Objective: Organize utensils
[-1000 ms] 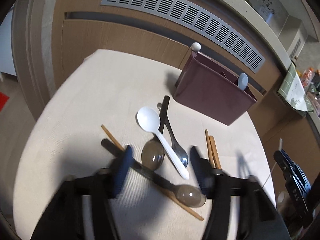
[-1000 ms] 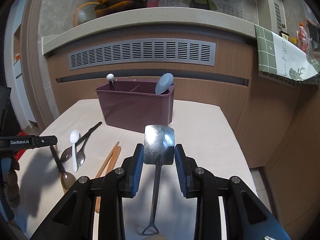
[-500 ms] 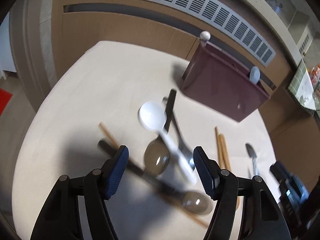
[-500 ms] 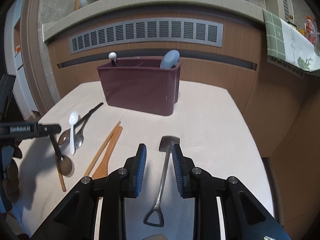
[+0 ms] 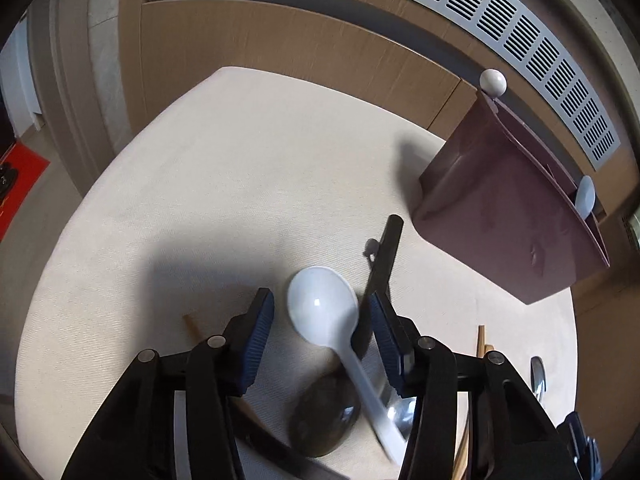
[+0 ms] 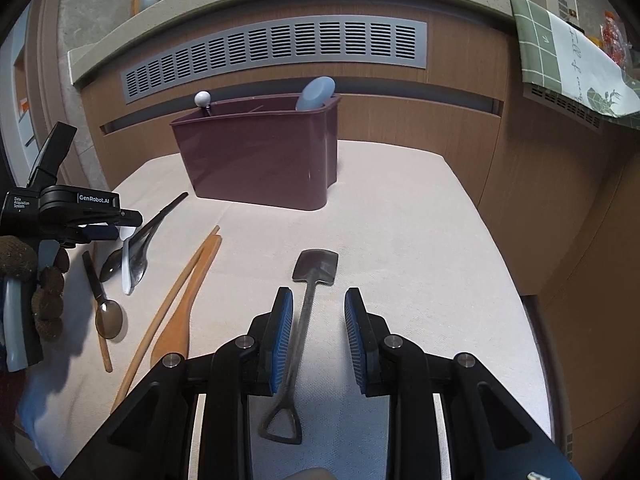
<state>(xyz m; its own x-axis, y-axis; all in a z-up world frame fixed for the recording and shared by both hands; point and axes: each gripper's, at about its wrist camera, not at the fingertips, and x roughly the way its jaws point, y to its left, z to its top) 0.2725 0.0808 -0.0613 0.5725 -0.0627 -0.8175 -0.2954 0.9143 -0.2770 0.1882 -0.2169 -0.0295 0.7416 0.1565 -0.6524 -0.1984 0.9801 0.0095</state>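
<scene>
A maroon utensil caddy (image 6: 260,160) stands at the back of the table, holding a white-knobbed utensil (image 6: 203,99) and a blue spoon (image 6: 317,93). My left gripper (image 5: 320,320) is open, low over a white plastic spoon (image 5: 324,312) whose bowl lies between the fingers, beside a black-handled spoon (image 5: 380,268) and a dark spoon bowl (image 5: 324,416). My right gripper (image 6: 318,328) is open. A metal shovel-shaped spoon (image 6: 308,312) lies flat on the table between its fingers. The caddy also shows in the left wrist view (image 5: 500,220).
Wooden chopsticks and a wooden spoon (image 6: 180,300) lie left of the shovel spoon. Another dark spoon (image 6: 104,304) lies across a chopstick near the table's left edge. A cabinet wall with a grey vent (image 6: 276,48) stands behind the table.
My right gripper lowered the shovel spoon onto the table and opened, letting it go. My left gripper moved forward and down over the white spoon, its fingers closer together.
</scene>
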